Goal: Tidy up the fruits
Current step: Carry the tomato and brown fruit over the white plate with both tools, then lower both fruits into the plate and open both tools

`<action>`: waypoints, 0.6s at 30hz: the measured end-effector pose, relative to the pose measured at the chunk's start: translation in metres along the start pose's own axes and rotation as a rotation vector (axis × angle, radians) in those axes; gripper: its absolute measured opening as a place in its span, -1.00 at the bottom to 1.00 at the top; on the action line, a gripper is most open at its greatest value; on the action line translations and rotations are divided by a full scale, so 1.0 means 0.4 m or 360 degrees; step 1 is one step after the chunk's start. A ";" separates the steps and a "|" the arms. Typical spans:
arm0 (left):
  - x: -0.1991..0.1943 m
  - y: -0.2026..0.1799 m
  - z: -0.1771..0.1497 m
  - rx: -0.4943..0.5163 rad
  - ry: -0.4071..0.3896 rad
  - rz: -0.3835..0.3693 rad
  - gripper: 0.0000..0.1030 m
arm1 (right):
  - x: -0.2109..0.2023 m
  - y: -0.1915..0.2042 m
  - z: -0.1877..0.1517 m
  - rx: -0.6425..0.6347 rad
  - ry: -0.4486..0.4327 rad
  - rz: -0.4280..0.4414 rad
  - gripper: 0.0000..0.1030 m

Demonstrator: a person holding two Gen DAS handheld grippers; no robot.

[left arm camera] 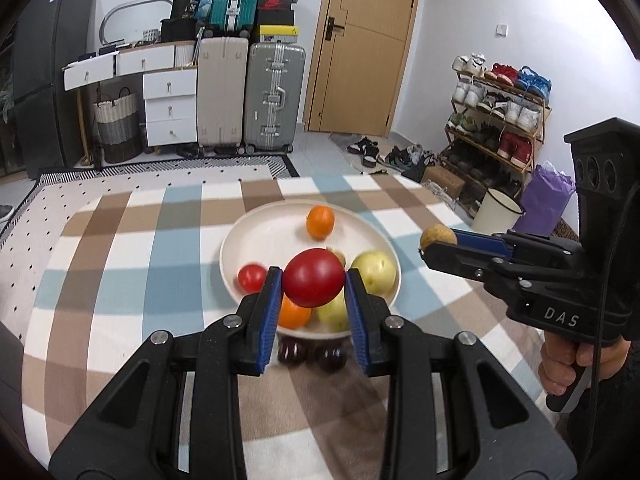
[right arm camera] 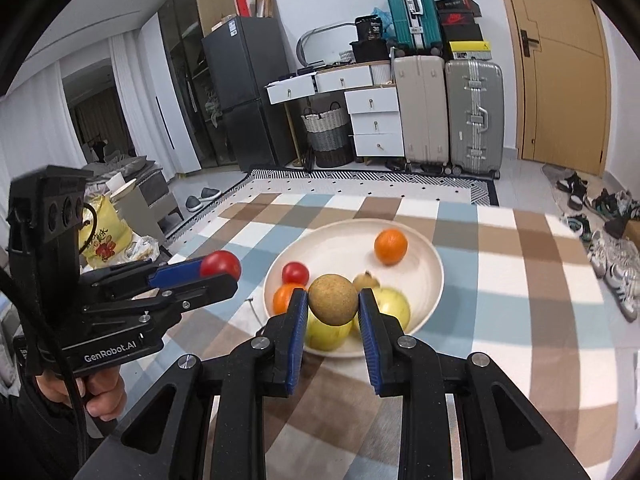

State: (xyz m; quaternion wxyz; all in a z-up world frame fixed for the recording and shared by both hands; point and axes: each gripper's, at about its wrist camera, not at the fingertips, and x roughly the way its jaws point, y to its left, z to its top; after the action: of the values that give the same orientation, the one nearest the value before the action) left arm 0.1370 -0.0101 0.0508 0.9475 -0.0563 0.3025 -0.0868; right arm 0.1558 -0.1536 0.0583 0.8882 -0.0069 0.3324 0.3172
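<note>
Presently, left wrist view: left gripper [left arm camera: 313, 280] clamped on a red tomato [left arm camera: 314, 278], held above the near rim of the white plate [left arm camera: 256, 232] on the checked cloth [left arm camera: 120, 272]; plate carries 1 orange [left arm camera: 320, 222], a small tomato [left arm camera: 252, 278], a green apple [left arm camera: 376, 272]; 2 dark fruits [left arm camera: 312, 354] lie on the cloth just outside the rim. Right wrist view: right gripper [right arm camera: 333, 300] closed on a round brown fruit [right arm camera: 333, 299], also over the plate. Risk, my judgement: both fruits are smooth spheres pinched at 2 narrow pads, so a tilt could roll them out; a drop could scatter the piled fruit
</note>
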 end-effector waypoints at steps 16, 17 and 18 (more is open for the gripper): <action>0.087 0.037 0.100 -0.0038 -0.0065 0.0101 -0.45 | 0.093 -0.076 0.093 0.0036 0.0031 -0.0013 -0.50; 0.100 0.043 0.104 -0.0043 -0.0066 0.0113 -0.45 | 0.102 -0.081 0.092 0.0039 0.0032 -0.0014 -0.50; 0.107 0.045 0.105 -0.0050 -0.0063 0.0113 -0.45 | 0.111 -0.085 0.090 0.0039 0.0043 -0.0012 -0.50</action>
State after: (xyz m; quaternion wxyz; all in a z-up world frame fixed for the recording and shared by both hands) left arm 0.1984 0.0012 0.0579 0.9548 -0.0620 0.2869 -0.0472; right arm 0.2219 -0.1480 0.0532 0.8848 -0.0014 0.3482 0.3097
